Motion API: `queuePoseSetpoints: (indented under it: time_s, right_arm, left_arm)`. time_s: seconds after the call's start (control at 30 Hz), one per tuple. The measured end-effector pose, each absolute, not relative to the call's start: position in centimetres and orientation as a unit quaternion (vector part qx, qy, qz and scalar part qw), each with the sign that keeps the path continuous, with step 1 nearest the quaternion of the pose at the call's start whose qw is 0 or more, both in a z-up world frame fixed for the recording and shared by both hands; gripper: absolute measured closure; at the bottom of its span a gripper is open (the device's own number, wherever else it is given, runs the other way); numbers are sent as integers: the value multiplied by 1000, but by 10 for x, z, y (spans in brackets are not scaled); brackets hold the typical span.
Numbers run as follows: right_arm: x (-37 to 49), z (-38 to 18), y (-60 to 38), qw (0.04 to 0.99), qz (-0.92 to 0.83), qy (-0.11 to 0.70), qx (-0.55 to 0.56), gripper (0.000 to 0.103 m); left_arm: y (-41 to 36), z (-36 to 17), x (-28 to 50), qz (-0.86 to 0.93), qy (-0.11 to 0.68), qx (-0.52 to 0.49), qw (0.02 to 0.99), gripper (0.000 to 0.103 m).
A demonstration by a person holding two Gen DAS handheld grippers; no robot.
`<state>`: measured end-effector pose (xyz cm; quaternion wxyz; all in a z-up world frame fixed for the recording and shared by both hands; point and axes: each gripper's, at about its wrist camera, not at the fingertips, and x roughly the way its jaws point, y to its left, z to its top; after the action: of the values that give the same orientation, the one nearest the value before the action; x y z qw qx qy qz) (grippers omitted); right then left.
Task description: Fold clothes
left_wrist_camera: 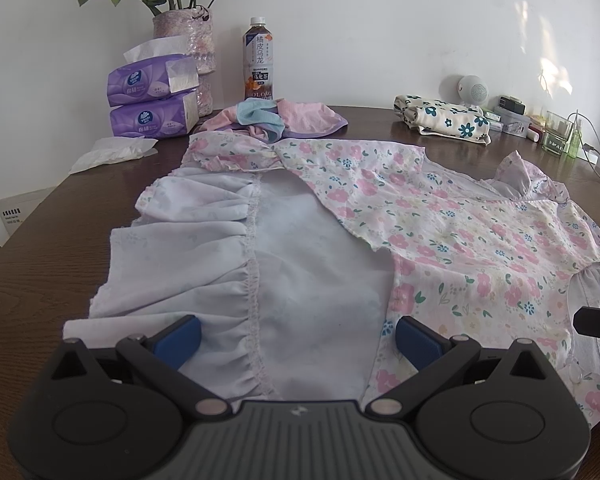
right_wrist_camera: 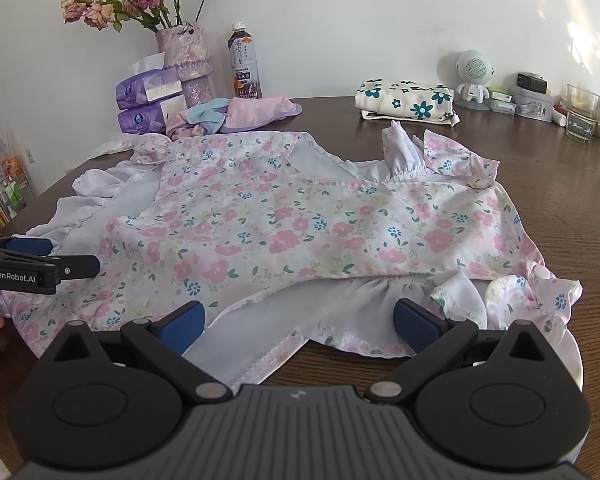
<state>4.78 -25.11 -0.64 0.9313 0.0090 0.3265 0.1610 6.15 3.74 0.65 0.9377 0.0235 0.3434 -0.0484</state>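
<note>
The floral dress [left_wrist_camera: 440,220] is being laid flat on the table [left_wrist_camera: 40,260], neckline facing the wall, long axis running away from both claws. Left claw [left_wrist_camera: 298,338] and right claw [right_wrist_camera: 298,326] are being held wide open, empty, over its near hem.

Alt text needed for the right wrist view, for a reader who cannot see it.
The open right gripper hovers over the near edge of a floral dress spread partly folded on a wooden table. The left gripper reaches in from the left edge. Behind lie a folded cloth, a garment pile, a vase, tissue packs and a bottle.
</note>
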Motion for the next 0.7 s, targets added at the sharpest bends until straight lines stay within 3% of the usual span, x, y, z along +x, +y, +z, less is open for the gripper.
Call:
queuePoseSetpoints:
  time_s: [0.7]
  right_arm:
    - [47, -7, -254, 931, 165, 324, 17, 1]
  left_arm:
    - [37, 6, 62, -47, 343, 23, 938, 0]
